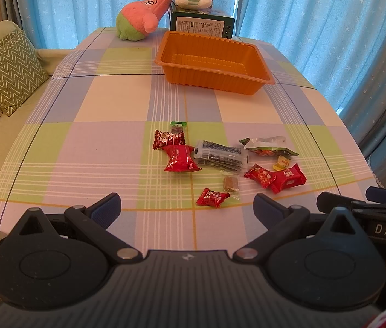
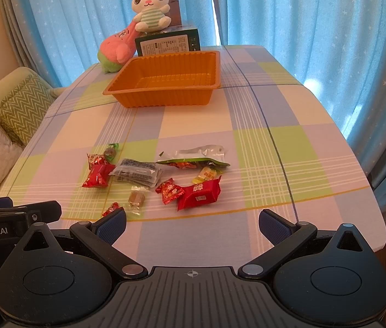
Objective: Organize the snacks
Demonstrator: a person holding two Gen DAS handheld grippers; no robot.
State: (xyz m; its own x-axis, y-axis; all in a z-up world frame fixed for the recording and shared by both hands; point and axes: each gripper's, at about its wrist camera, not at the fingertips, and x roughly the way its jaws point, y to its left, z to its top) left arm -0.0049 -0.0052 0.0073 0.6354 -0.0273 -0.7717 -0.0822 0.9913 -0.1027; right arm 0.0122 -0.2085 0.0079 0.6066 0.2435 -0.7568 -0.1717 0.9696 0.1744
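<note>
1. The snacks lie scattered on the near half of the tabletop (image 1: 105, 104), straight ahead of both pairs of tongs; the orange tray (image 1: 214, 79) that looks meant to receive them stands empty well beyond the pile, toward the far end.
2. The left tongs (image 1: 187, 205) are released, both fingers spread wide with nothing between them. The right tongs (image 2: 192, 222) are likewise spread and empty. Both hover near the table's front edge, side by side.
3. Nearest the left tongs is a small red candy (image 1: 211, 197), just ahead of the gap and slightly to its right, its long axis running roughly across the view. A brown candy in clear wrap (image 1: 231, 184) lies just beyond it.
4. In the right view that same red candy (image 2: 112, 208) sits just beside the left fingertip, partly hidden by it, so it lies off to the left of that gap.
5. More centred for the right tongs are the red biscuit pack (image 2: 199, 194) and a red candy (image 2: 170, 190) touching it; the pack's long axis runs mostly across the view.
6. My judgement: the left tongs are better lined up on the nearest red candy, the right on the biscuit pack. Either pick then calls for a long forward carry to the tray.
</note>
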